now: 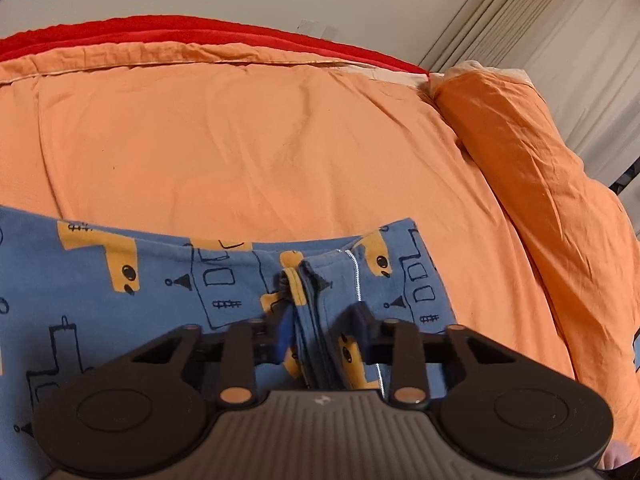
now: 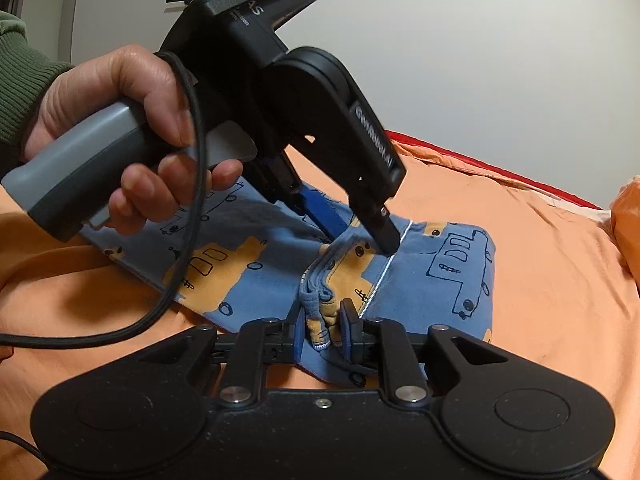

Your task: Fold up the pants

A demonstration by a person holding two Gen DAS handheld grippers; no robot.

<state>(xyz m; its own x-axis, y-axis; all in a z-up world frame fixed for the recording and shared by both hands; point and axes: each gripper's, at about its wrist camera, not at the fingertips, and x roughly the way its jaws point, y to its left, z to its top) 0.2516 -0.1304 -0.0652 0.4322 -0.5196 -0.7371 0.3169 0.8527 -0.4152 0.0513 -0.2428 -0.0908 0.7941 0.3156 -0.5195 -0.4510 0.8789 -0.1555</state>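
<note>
Blue patterned pants (image 2: 436, 280) lie on an orange bed cover (image 1: 240, 140), with both grippers pinching a raised ridge of their fabric.

The pants are spread across the near part of the bed, and a bunched fold stands up along their middle. The right gripper (image 2: 323, 326) has its fingers pressed together on the near end of that fold. The left gripper (image 2: 354, 236), held by a hand (image 2: 120, 132) in a green sleeve (image 2: 20, 80), comes down at a slant with its fingers closed on the far end of the same ridge. A red blanket (image 1: 200, 34) runs along the far edge of the bed, and an orange pillow (image 1: 520, 152) sits at the far right corner.
</note>
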